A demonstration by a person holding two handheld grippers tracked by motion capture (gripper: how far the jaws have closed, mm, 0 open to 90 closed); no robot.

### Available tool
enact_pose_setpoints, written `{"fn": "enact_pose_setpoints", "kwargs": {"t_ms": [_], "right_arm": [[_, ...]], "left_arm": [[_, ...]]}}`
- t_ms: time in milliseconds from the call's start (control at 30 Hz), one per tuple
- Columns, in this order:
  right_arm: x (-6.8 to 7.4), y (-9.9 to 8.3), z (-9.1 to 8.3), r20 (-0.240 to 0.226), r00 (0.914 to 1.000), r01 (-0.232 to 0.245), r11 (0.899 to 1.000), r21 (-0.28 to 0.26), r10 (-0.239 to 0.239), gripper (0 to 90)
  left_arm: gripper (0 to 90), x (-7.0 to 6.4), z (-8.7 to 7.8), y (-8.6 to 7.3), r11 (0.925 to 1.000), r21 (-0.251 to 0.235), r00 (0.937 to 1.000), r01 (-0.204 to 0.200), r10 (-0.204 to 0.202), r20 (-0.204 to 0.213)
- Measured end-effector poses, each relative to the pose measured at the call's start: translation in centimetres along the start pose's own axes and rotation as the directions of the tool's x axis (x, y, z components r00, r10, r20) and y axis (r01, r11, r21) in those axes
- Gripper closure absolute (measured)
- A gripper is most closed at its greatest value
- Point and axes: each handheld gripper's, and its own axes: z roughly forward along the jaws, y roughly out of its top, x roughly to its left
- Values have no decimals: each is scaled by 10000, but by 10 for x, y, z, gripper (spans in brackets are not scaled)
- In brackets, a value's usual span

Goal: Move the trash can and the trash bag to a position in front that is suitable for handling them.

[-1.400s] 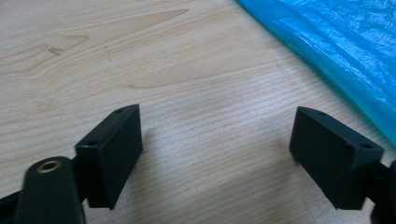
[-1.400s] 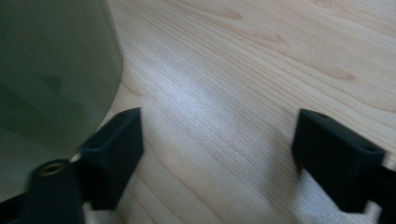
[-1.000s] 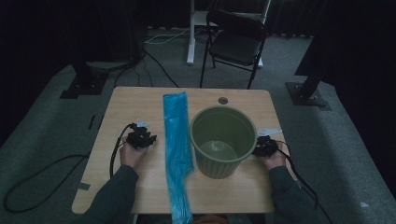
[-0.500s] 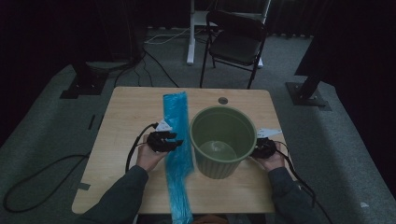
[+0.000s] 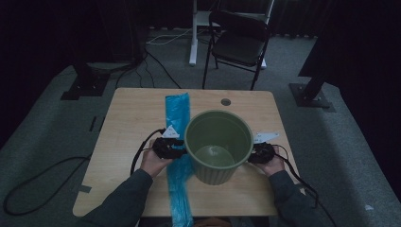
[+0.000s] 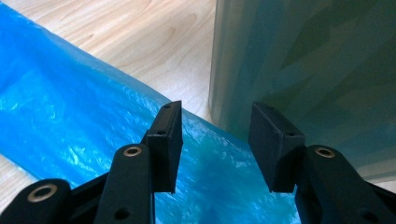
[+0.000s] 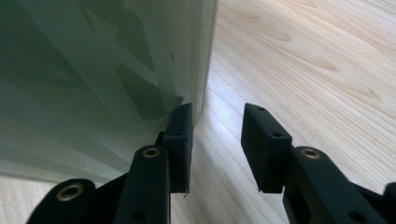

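— While flanking the bin (image 5: 218, 144) like that, spread or pinched?
— Spread, both. Left gripper (image 6: 215, 144) fingers (image 6: 164, 140) apart over the blue bag (image 6: 79, 126), gripping nothing; right gripper (image 7: 215, 144) fingers (image 7: 180, 140) apart too, low beside the bin wall (image 7: 93, 70).
— And the bin?
— Upright near the middle of the worktop (image 5: 127, 123), mouth up, looks empty inside.
— Bag?
— Flat in a long strip just left of the bin, running from the far part of the worktop to past the near edge (image 5: 178, 142). Touching or slipping under the bin's base near the left gripper (image 5: 168, 147); hard to tell which.
— Why one gripper per side?
— Probably to steady the bin from the right (image 5: 261, 152) and pick the bag up with the left, ready for lining.
— Contact yet?
— Right inner finger seems against the wall; otherwise none.
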Motion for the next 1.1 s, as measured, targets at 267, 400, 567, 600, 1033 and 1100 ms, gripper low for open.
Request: {"fn": "enact_pose_setpoints", "kwargs": {"t_ms": [267,400,567,600,1033,1100], "right_arm": [[9,4,3,-378,9987,337,9993,132,-332,651],[14,6,5,-495,9977,483,9987,180,-473,655],[20,11,7,-628,9958,683,9975,175,-671,644],[20,11,8,-620,9958,691,9975,152,-680,644],[7,5,2,-701,9975,115,9999,-121,-123,623],[7,4,2,-708,9974,96,9999,-88,-102,620]], "left_arm": [[552,-4,-13,-9,9997,171,9999,-156,157,-33],[553,-4,-17,-11,9997,195,9998,-164,167,-136],[550,3,-25,-13,9996,95,9982,259,-253,-549],[550,3,-25,-13,9996,95,9982,259,-253,-549],[472,48,-11,-45,9805,1226,9702,1538,-1263,-2069],[456,47,-8,-46,9789,1380,9703,1505,-1196,-2102]]}}
